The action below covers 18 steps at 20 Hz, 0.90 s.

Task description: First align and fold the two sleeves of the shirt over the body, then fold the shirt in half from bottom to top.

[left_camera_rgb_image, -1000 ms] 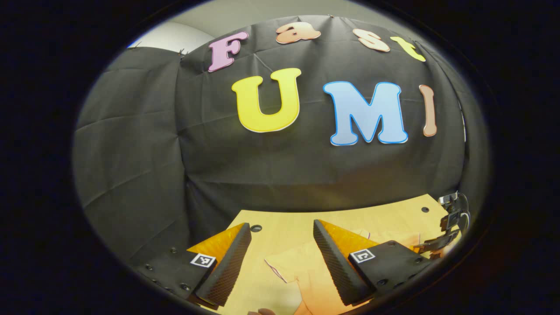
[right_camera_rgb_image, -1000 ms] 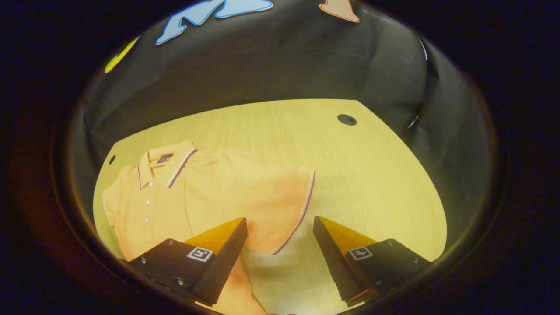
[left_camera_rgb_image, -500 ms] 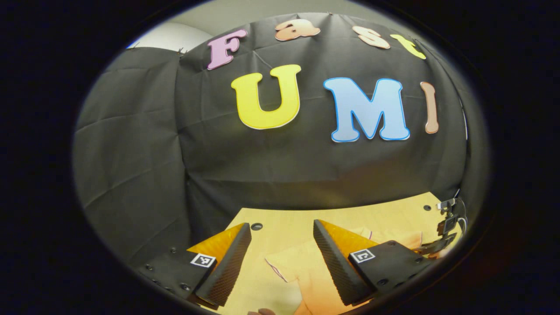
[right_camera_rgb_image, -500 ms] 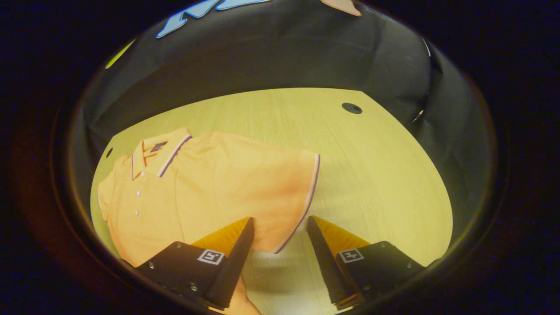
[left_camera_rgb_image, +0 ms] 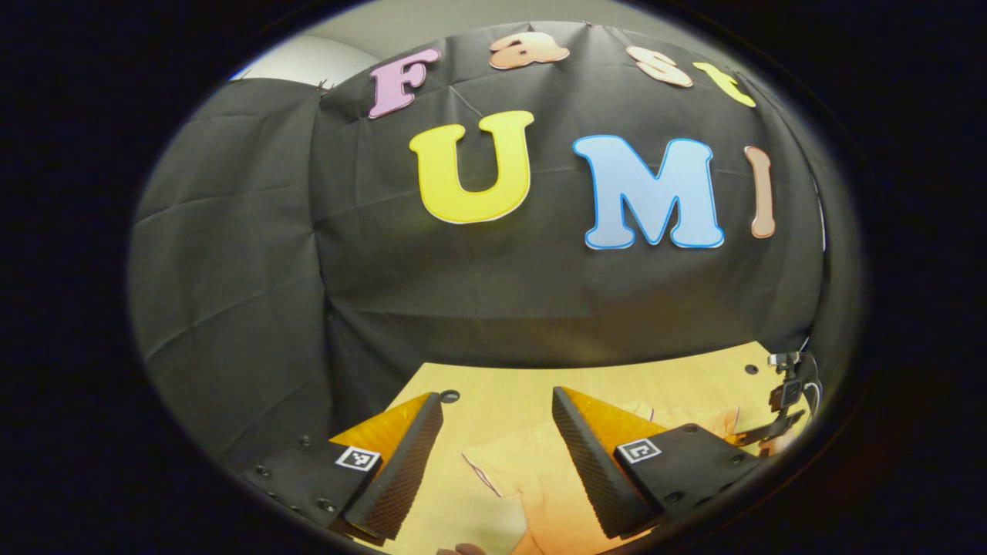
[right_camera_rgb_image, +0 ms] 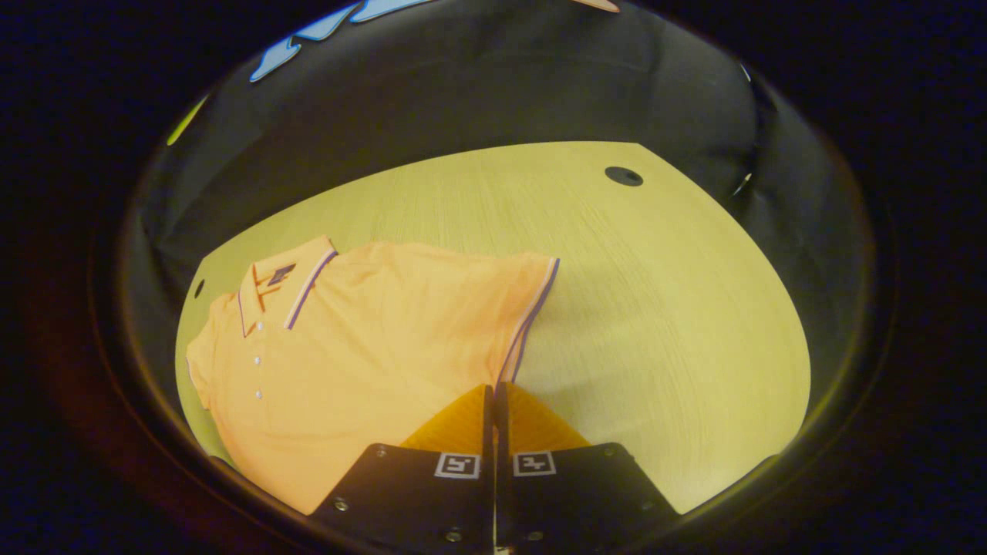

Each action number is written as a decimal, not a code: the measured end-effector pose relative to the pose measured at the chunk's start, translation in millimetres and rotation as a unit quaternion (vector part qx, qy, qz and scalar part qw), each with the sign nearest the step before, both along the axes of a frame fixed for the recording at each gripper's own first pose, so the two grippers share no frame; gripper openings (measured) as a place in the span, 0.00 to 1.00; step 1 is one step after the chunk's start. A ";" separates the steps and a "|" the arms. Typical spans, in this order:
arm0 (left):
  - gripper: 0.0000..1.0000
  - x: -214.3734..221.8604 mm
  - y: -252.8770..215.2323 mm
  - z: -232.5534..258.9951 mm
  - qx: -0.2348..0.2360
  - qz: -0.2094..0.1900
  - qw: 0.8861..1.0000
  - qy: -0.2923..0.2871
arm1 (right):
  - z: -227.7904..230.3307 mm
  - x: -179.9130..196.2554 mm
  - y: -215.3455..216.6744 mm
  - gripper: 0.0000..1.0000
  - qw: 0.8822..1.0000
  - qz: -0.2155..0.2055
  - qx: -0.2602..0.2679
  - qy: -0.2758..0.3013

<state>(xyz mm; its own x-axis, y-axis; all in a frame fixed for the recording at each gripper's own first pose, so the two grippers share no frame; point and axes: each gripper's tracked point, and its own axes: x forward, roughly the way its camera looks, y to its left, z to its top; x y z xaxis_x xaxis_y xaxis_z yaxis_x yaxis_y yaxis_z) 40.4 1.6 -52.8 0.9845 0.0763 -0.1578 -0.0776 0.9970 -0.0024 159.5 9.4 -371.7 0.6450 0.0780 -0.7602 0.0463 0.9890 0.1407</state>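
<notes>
In the left gripper view, the left tool (left_camera_rgb_image: 493,439) hangs low over the light wooden table (left_camera_rgb_image: 501,389) with its fingers spread wide and nothing between them. Below the gap lies a part of the orange short-sleeved polo shirt (left_camera_rgb_image: 532,482), one trimmed sleeve edge flat on the wood. At the far right edge, the right tool (left_camera_rgb_image: 779,420) is down at the table by the shirt's other side. A small round dark hole (left_camera_rgb_image: 449,396) marks the table near the left finger.

In the right gripper view, the right tool (right_camera_rgb_image: 493,397) has its fingers pressed together on the striped cuff of the near sleeve (right_camera_rgb_image: 528,320). The shirt spreads flat to the left, front side up, collar (right_camera_rgb_image: 285,281) and buttons toward the far left. The sleeve's edge runs up from the fingertips. Another dark hole (right_camera_rgb_image: 623,176) sits at the table's far right.
</notes>
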 end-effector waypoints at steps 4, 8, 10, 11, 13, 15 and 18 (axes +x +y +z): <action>0.96 -2.7 8.2 0.1 0.002 0.008 1.000 -0.001 | 20.3 10.5 1.5 0.01 0.999 0.008 -0.035 -0.024; 0.96 -4.9 16.1 -5.2 -0.006 0.017 1.000 0.003 | 47.7 27.0 37.4 0.01 0.994 0.055 -0.068 -0.062; 1.00 -8.8 22.4 -7.6 -0.008 0.023 1.000 0.004 | 57.7 30.5 63.2 0.01 0.989 0.094 -0.086 -0.076; 0.99 -10.8 24.1 -8.6 -0.009 0.026 1.000 0.004 | 58.6 30.7 77.3 0.01 0.986 0.115 -0.095 -0.081; 0.96 -14.6 30.8 -11.9 -0.010 0.033 0.999 0.006 | 57.2 27.7 104.3 0.00 0.978 0.157 -0.112 -0.084; 0.93 -18.8 38.9 -15.8 -0.009 0.041 0.999 0.010 | 47.6 19.2 129.2 0.01 0.970 0.195 -0.124 -0.077; 0.94 -24.7 49.4 -21.2 -0.009 0.053 0.998 0.014 | 28.8 3.0 152.9 0.00 0.957 0.243 -0.146 -0.057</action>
